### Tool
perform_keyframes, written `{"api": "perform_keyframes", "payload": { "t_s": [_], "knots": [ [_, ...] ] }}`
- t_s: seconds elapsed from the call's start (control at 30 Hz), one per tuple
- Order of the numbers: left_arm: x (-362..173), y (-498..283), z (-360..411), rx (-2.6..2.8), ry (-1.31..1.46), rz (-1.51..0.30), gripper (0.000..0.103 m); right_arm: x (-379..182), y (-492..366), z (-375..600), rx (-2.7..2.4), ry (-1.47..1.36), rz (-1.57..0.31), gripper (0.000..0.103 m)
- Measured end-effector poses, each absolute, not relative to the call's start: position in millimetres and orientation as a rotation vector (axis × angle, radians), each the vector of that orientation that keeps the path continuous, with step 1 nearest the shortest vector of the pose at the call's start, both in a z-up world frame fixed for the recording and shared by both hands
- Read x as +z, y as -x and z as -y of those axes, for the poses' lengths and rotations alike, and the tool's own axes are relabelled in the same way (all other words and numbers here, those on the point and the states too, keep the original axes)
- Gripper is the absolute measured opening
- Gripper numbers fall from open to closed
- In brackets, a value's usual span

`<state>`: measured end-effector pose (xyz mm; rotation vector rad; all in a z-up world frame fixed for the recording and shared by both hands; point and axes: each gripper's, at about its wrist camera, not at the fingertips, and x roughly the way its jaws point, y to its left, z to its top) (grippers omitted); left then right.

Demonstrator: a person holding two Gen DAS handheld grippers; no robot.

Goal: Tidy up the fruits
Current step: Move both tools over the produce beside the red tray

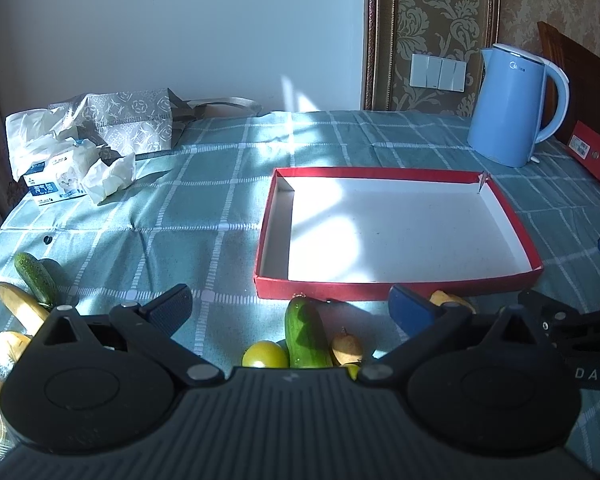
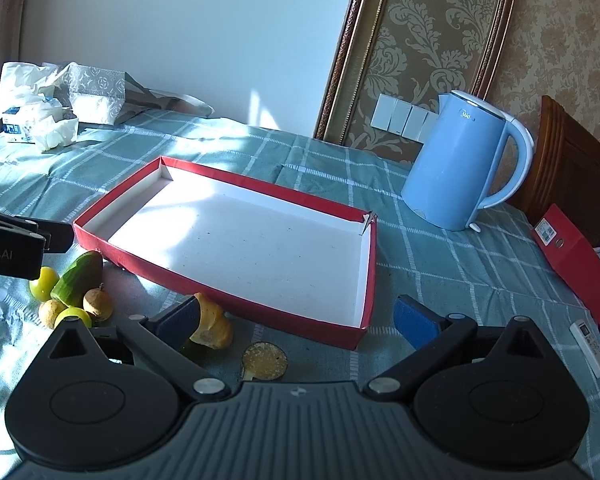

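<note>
Left wrist view: left tongs [image 1: 290, 306] are seen spread wide and empty, low over the tabletop [image 1: 204, 216]. Just ahead lie a cucumber [image 1: 305, 334], a yellow-green round fruit [image 1: 265, 355] and a small brown fruit [image 1: 347, 348], close together, short of the red tray [image 1: 396, 288]. A 2nd cucumber [image 1: 35, 278] and bananas [image 1: 22, 306] lie well apart at the left.

Right wrist view: right tongs [image 2: 296, 316] are likewise spread and empty; a yellowish piece [image 2: 212, 322] sits beside one pad, a flat round slice [image 2: 265, 360] near it. The tray holds nothing.

Risks judged: a closing grip on the cluster could nudge round fruit into rolling; the smooth cucumber could slip. Farther off, the blue kettle [image 2: 456, 168] stands near the tray's far corner and could be struck by a wide swing.
</note>
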<state>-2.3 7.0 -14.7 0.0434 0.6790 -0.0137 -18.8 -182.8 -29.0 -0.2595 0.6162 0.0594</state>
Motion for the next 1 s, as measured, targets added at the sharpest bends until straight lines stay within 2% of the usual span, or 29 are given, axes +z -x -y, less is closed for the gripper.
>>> {"api": "perform_keyframes", "payload": {
  "t_s": [1.0],
  "knots": [
    [-22.6, 6.3, -7.2, -0.022, -0.042, -0.691, 0.103, -32.9, 25.7, 192.4, 0.057, 0.211, -0.635, 0.103]
  ]
}}
